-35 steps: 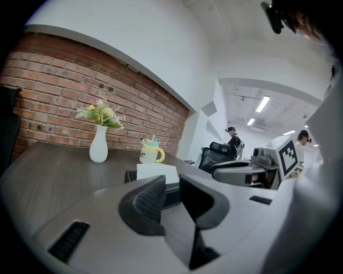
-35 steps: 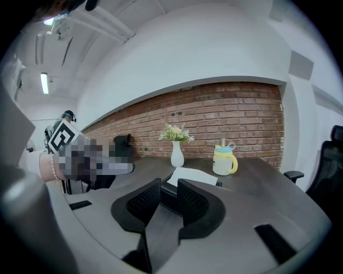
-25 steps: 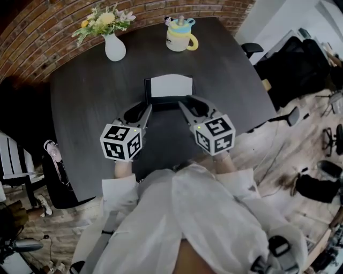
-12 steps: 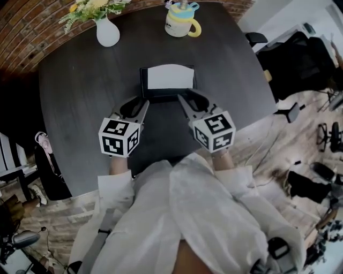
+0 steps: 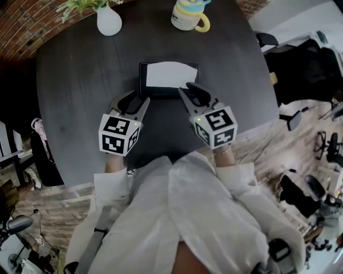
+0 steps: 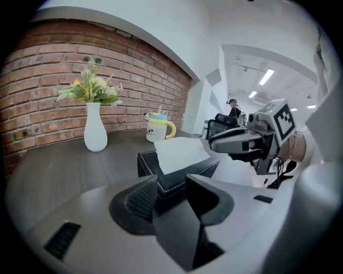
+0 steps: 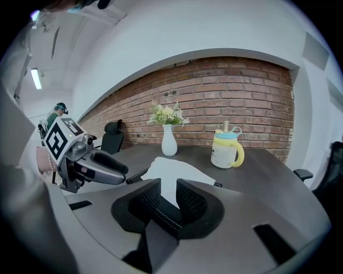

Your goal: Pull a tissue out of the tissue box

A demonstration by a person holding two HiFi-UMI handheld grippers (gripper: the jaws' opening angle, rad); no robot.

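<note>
A black tissue box (image 5: 143, 85) lies mid-table with a white tissue (image 5: 169, 74) standing out of its top. My left gripper (image 5: 136, 101) is at the box's near left corner. Its jaws are opening, and in the left gripper view that box corner (image 6: 169, 184) shows between the spread jaws of the left gripper (image 6: 171, 184), untouched by the pads. My right gripper (image 5: 191, 91) reaches over the near right edge. In the right gripper view the tissue (image 7: 174, 171) dips into the gap of the right gripper (image 7: 168, 187), and the pads stand apart from it.
A white vase (image 5: 109, 21) with flowers and a yellow mug with a blue lid (image 5: 189, 16) stand at the table's far side. The dark round table (image 5: 75, 96) ends close in front of the person. Office chairs stand to the right.
Both grippers have come down and closer to the box. The left jaws have spread wider. The right jaws keep the same gap.
</note>
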